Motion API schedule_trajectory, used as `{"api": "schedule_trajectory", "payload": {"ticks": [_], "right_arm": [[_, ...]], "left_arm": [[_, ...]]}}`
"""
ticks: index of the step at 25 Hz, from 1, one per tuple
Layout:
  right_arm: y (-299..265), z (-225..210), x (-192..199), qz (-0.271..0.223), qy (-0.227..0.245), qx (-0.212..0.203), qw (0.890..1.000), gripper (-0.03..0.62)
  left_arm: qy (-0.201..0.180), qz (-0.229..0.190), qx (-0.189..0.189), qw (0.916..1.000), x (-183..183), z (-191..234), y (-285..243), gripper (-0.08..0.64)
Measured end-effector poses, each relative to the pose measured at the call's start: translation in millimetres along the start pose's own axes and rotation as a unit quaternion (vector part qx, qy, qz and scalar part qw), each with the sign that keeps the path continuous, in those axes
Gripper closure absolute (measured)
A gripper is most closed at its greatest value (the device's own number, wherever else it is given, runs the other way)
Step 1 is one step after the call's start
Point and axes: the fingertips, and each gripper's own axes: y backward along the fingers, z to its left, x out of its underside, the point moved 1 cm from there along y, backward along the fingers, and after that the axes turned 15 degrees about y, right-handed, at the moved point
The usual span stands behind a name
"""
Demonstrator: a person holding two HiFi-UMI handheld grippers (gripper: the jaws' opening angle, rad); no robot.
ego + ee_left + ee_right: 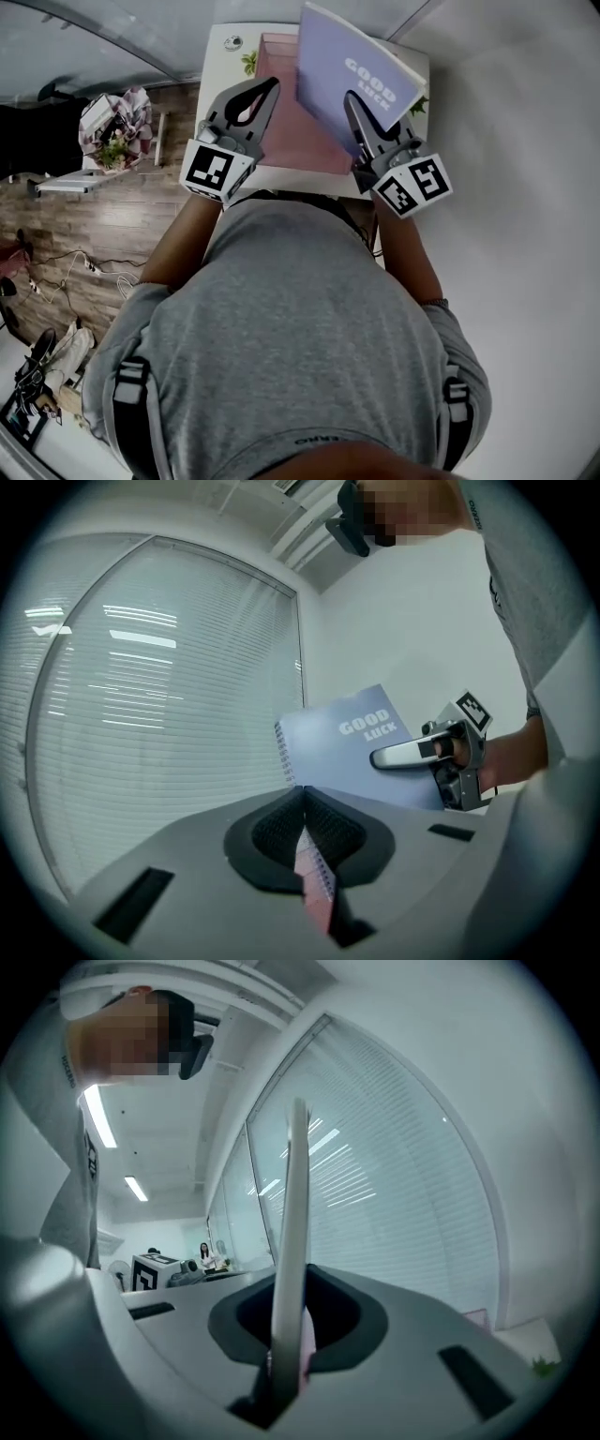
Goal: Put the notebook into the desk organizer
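A lavender spiral notebook (352, 75) printed "GOOD LUCK" stands tilted above the table. My right gripper (356, 103) is shut on its lower right part; in the right gripper view the notebook (292, 1241) rises edge-on from between the pads. My left gripper (270, 86) is shut at the notebook's left side, on a pink spiral-bound edge (317, 878) that runs in line with the notebook's spiral (283, 752). The right gripper (380, 758) lies across the cover (347, 752). A pink panel (281, 127) lies under the notebook; I cannot tell whether it is the organizer.
A white table (220, 75) stands against a window with blinds (169, 696) and a white wall (506, 112) on the right. A small green sprig (248, 64) lies at the table's left. Wooden floor with a bunch of flowers (117, 127) lies further left.
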Motion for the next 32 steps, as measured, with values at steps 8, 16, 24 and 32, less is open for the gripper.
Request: {"api": "schedule_trajectory", "payload": {"ticks": [8, 16, 24, 32], "right_arm": [[-26.2, -9.9, 17.6, 0.016, -0.15, -0.075, 0.986, 0.551], [-37.5, -11.8, 35.7, 0.052, -0.261, -0.121, 0.956, 0.551], [-67.5, 0.2, 52.2, 0.08, -0.333, -0.143, 0.929, 0.551], [-69.3, 3.6, 70.7, 0.097, -0.401, -0.151, 0.898, 0.551]], "left_arm": [[-0.02, -0.013, -0.073, 0.9971, -6.6, 14.5, 8.5, 0.54], [-0.024, -0.017, -0.117, 0.9927, -8.5, 8.7, 16.1, 0.54], [-0.013, -0.024, -0.146, 0.9888, -6.6, 26.4, 30.3, 0.54], [-0.021, -0.011, -0.15, 0.9884, 2.8, 17.9, 30.2, 0.54]]}}
